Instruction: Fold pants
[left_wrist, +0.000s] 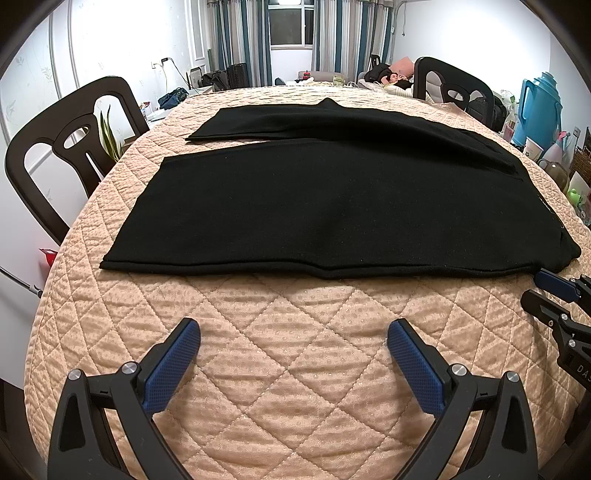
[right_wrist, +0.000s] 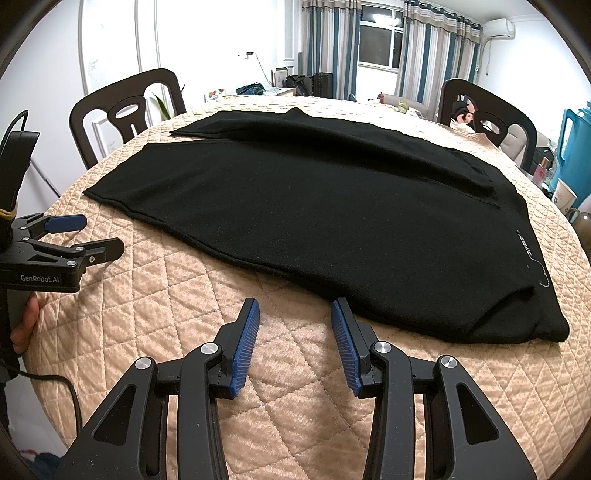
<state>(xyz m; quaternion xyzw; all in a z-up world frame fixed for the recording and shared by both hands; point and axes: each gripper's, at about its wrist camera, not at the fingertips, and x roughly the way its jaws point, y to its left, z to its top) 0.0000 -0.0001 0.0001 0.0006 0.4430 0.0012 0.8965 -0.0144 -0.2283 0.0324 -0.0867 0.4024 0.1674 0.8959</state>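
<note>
Black pants (left_wrist: 314, 206) lie spread flat on the peach quilted table cover (left_wrist: 295, 369), with both legs running left and the waist at the right. In the right wrist view the pants (right_wrist: 314, 206) show a small white label (right_wrist: 524, 247) near the waist. My left gripper (left_wrist: 294, 326) is open over bare cover, a short way in front of the near leg's edge. My right gripper (right_wrist: 295, 304) is also open with nothing between its fingers, its right fingertip (right_wrist: 338, 302) just at the pants' near edge close to the waist. Each gripper shows in the other's view: left gripper (right_wrist: 101, 233), right gripper (left_wrist: 543, 291).
Dark chairs (left_wrist: 74, 147) (right_wrist: 491, 114) stand at the table's left and far right. A blue thermos (left_wrist: 539, 107) and cups sit beside the table at the right. A person lies on a sofa at the back. A hand (right_wrist: 26, 325) holds the left gripper's handle.
</note>
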